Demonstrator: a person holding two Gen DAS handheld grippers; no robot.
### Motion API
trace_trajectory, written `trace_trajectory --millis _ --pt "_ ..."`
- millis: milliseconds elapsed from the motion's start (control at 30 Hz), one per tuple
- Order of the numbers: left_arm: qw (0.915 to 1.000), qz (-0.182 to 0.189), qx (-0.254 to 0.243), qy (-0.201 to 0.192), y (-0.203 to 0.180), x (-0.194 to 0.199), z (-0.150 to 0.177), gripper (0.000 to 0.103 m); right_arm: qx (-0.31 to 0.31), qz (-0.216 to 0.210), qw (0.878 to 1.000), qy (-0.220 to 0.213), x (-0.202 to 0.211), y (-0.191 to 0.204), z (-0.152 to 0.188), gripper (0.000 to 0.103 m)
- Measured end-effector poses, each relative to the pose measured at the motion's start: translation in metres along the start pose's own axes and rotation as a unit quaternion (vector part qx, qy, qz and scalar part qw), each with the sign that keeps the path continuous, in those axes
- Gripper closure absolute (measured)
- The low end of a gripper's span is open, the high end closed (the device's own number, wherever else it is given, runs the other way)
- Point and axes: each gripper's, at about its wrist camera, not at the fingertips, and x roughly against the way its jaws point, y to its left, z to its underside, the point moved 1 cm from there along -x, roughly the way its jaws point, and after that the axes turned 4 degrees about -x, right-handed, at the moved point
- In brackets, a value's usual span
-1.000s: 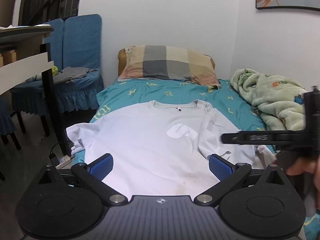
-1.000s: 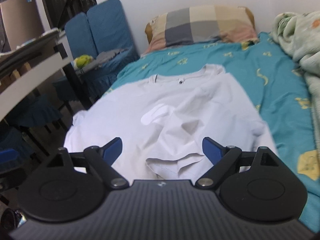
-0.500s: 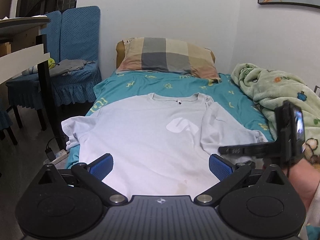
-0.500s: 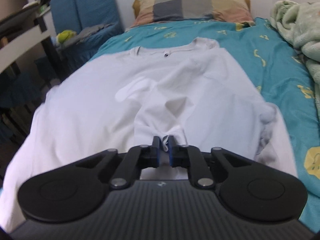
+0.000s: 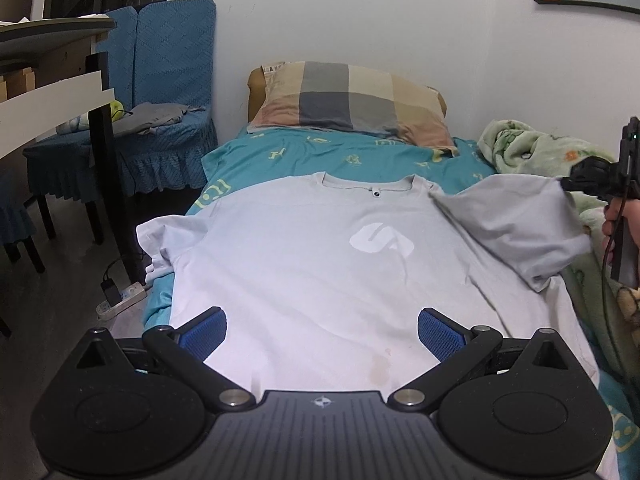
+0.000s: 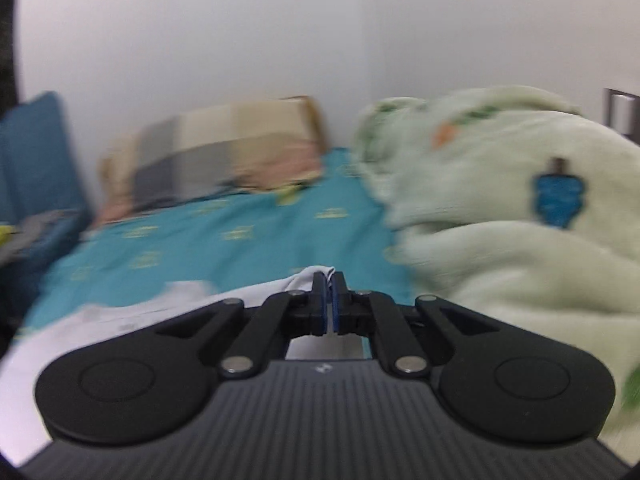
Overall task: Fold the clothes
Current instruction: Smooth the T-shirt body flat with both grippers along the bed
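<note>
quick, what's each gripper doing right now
left gripper: open, holding nothing, over the white t-shirt.
right gripper: shut on the t-shirt's sleeve, lifted.

White walls (image 5: 360,12) enclose a teal-sheeted bed (image 5: 320,160), plaid pillow (image 5: 352,106), blue-covered chairs (image 5: 168,80) and grey floor (image 5: 60,280)

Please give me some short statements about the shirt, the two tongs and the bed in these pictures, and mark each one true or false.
1. The right tongs are shut on the sleeve of the white shirt. True.
2. The left tongs are shut on the shirt's hem. False: they are open and hold nothing.
3. The shirt lies with its collar toward the checked pillow. True.
4. The green blanket is spread flat under the shirt. False: it is bunched up beside the shirt, on the bed's right side.
5. The other sleeve hangs over the bed's left edge. True.
</note>
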Motion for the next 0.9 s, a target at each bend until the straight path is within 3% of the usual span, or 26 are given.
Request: trace_trajectory --millis 167,267,500,567,633,733,800,900 --pt "0.9994 -0.023 -0.004 0.026 0.004 -0.022 0.004 0.000 0.025 0.057 0.998 0.019 -0.052 -0.038 0.025 0.098" --pt "0.9984 -0.038 0.002 0.042 0.014 -0.036 0.004 0.000 0.049 0.069 0.996 0.020 -0.070 -0.037 0.040 0.098" --pt "0.9940 -0.045 0.026 0.096 0.055 -0.030 0.007 0.001 0.047 0.013 0.998 0.028 -0.060 -0.013 0.045 0.094" --pt "0.9922 -0.046 0.031 0.111 0.068 -0.024 0.008 0.001 0.032 -0.001 0.999 0.042 -0.044 -0.012 0.040 0.078" --pt "0.9901 -0.048 0.037 0.127 0.081 -0.017 0.009 0.001 0.011 -0.019 0.999 0.043 -0.021 -0.014 0.033 0.047" --pt "0.9864 -0.050 0.044 0.150 0.101 -0.007 0.010 0.001 -0.008 -0.042 0.998 0.050 0.019 -0.014 0.019 0.038" --pt "0.9821 -0.042 0.025 0.182 0.113 0.003 0.016 0.001 -0.018 -0.051 0.995 0.078 0.050 -0.013 0.010 0.038" --pt "0.9708 -0.021 0.035 0.237 0.134 0.016 0.031 0.003 -0.020 -0.097 0.983 0.152 0.099 -0.004 0.011 0.038"
